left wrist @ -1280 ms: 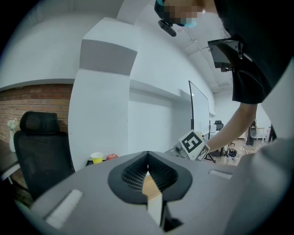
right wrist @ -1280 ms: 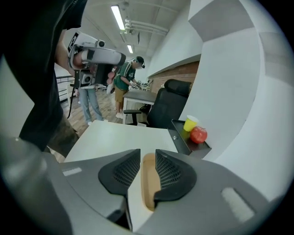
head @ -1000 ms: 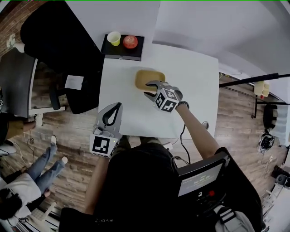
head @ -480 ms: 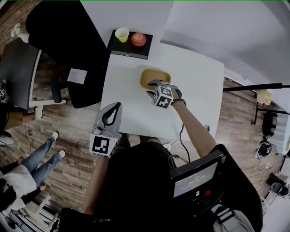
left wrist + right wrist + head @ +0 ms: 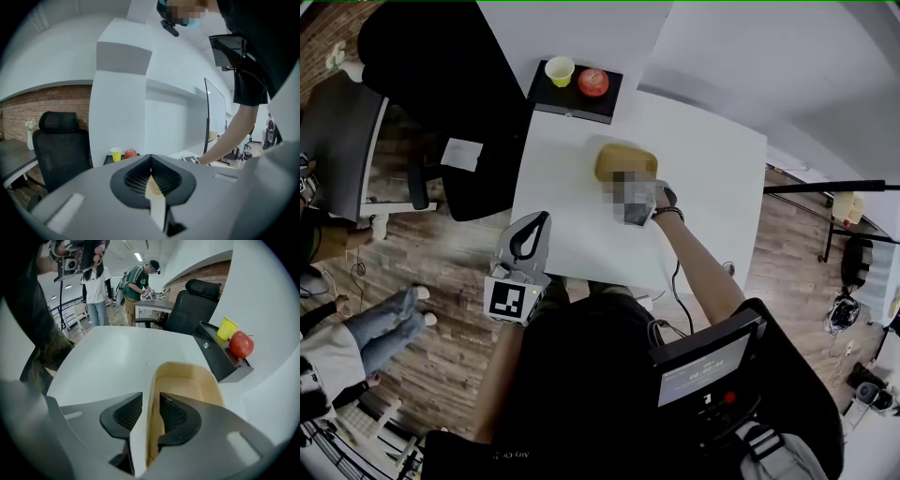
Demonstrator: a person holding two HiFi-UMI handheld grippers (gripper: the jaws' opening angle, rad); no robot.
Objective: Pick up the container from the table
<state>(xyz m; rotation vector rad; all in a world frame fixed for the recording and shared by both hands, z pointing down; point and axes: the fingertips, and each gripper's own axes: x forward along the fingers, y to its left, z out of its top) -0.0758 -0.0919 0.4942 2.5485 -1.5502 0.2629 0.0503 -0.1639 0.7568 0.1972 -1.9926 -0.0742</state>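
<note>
Right gripper [image 5: 150,397], jaws just closing astride the container [image 5: 187,385] wall, perhaps not gripping yet; head view blurs that. Left gripper [image 5: 150,163]: jaws together.

White rectangular table [image 5: 581,220] lay ahead of person. Tan shallow oblong container [image 5: 626,157] sat on table, toward far side. Black flat tray [image 5: 572,101] at table's far left corner, behind container, apart from it. On tray: yellow paper cup [image 5: 560,70] left, red apple [image 5: 593,82] just right of it. Black office chair [image 5: 431,84] stood left of table. Right gripper [image 5: 146,413] at container's near end, one jaw inside, other outside, wall between; jaws had just been closing. Left gripper [image 5: 542,223] over table's near left edge, well apart from container.
</note>
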